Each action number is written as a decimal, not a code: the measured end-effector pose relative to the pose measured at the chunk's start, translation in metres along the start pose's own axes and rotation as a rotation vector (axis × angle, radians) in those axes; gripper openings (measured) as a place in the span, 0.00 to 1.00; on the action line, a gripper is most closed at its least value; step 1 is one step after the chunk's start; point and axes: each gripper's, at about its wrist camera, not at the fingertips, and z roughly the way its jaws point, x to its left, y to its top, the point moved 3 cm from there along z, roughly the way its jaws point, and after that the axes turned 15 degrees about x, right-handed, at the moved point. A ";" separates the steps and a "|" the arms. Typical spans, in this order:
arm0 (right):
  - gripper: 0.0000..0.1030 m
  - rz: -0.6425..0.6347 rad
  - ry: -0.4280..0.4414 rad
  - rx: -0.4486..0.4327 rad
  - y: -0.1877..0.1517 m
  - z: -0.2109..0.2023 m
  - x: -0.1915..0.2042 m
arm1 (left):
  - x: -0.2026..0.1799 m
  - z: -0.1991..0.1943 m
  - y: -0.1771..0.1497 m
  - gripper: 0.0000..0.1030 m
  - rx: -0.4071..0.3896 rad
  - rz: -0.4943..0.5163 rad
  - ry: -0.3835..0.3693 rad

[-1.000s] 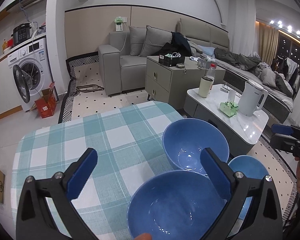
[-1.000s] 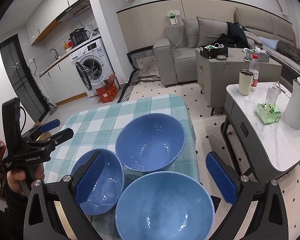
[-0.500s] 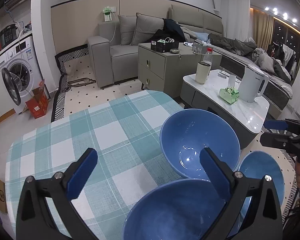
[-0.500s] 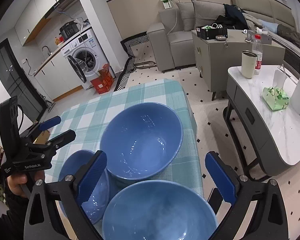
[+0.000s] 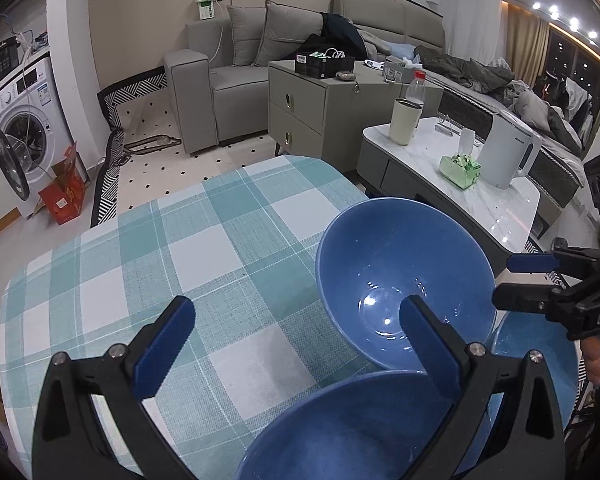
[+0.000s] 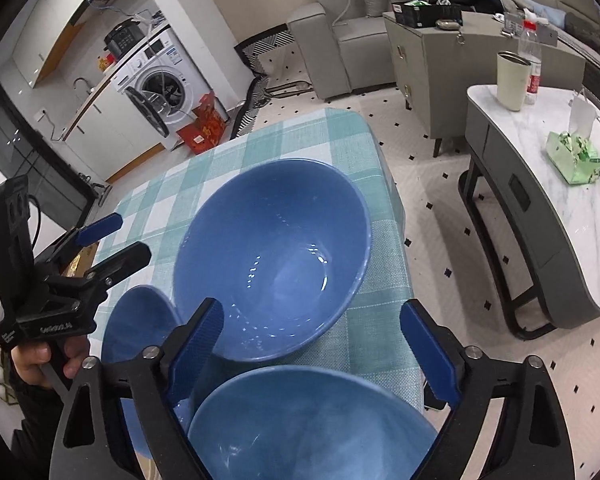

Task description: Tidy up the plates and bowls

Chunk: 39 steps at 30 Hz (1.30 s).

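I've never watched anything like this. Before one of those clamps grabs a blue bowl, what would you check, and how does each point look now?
1. Right gripper jaws apart: ok, though they have just been closing, with nothing pinched.
2. Left gripper jaws apart and empty: ok.
3. Bowls upright: ok, the far bowl, near bowl and small bowl all sit mouth up.
4. Bowls empty: ok.
5. Bowls separate: cannot tell, their rims overlap in both views.
6. Room on the checked tablecloth to set things down: ok.
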 end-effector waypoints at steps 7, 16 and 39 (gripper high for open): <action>0.77 0.044 0.008 0.036 0.007 0.014 -0.010 | 0.000 0.014 0.004 0.93 0.037 0.014 0.005; 0.65 0.061 0.039 0.079 0.008 0.029 -0.013 | 0.000 0.029 0.001 0.62 0.080 0.012 -0.026; 0.21 -0.012 -0.064 0.012 0.002 0.023 -0.004 | -0.013 0.030 0.000 0.14 0.085 0.046 -0.071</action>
